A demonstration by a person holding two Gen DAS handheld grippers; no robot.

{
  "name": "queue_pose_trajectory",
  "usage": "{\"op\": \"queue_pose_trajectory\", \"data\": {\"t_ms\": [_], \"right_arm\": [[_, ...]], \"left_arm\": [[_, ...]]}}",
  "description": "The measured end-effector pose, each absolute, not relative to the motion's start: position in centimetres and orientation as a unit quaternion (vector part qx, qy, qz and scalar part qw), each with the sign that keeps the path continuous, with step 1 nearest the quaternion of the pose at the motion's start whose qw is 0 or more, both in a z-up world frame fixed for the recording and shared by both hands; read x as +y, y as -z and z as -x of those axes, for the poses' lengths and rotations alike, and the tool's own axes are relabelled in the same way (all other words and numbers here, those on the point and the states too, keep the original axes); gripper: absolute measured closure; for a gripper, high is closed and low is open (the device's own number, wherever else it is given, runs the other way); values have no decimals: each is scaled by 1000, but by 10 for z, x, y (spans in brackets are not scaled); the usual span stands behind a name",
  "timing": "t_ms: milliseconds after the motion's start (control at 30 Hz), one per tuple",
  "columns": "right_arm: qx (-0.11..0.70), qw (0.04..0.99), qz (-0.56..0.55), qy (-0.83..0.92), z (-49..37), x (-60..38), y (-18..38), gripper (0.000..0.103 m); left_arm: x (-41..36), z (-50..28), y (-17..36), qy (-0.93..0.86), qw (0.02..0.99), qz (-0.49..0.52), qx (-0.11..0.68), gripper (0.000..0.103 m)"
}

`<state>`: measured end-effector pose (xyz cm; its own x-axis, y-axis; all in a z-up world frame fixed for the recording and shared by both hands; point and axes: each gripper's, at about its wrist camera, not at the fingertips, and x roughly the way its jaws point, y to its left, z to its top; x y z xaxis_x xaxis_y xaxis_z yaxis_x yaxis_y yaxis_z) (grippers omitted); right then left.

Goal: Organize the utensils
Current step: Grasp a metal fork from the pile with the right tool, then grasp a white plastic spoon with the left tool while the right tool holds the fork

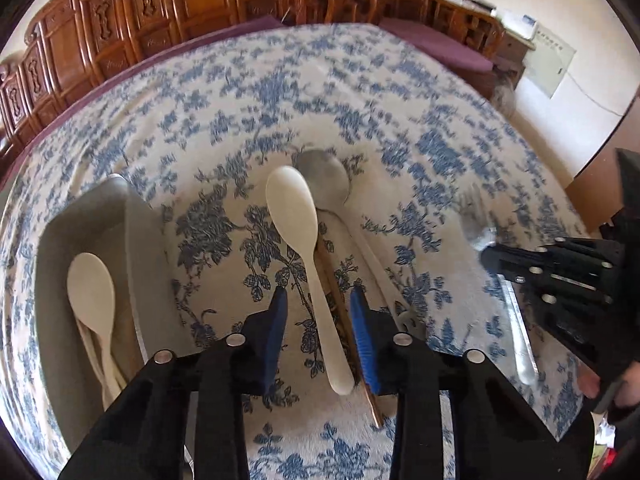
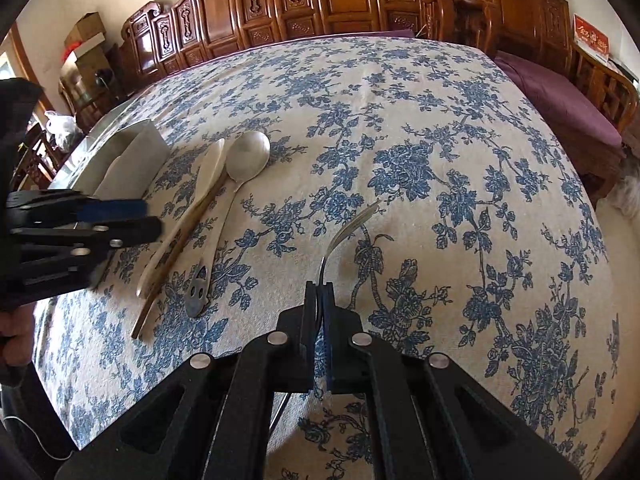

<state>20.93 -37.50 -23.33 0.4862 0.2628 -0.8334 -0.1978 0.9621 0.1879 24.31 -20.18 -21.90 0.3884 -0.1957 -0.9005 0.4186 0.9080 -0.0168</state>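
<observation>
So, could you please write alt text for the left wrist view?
The left gripper straddles the handle of a white plastic spoon lying on a blue floral tablecloth, beside a metal spoon. A grey tray at left holds more white spoons.

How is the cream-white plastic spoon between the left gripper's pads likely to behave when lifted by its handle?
The cream-white plastic spoon looks thin and probably light, so it should lift easily. Its smooth, tapered handle may slip or pivot between the left gripper's blue pads. It overlaps a brown chopstick beside the silver metal spoon, so lifting may nudge those.
</observation>
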Motion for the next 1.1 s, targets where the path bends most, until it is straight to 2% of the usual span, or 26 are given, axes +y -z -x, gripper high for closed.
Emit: {"op": "queue_pose_trajectory", "data": {"t_ms": [100, 533, 567, 633, 1100], "right_arm": [[486, 862, -39, -139, -208, -376, 232, 99], [484, 862, -36, -148, -201, -372, 228, 99], [484, 862, -36, -148, -201, -371, 228, 99], [485, 861, -33, -149, -201, -369, 227, 99], [466, 872, -15, -146, -191, -351, 196, 99]], "left_arm": [[-204, -246, 230, 181, 819, -105, 534, 83], [-199, -258, 236, 155, 819, -102, 542, 83], [-200, -259, 237, 157, 819, -101, 542, 84], [-199, -260, 237, 156, 820, -101, 541, 95], [-179, -234, 198, 165, 841, -97, 506, 96]]}}
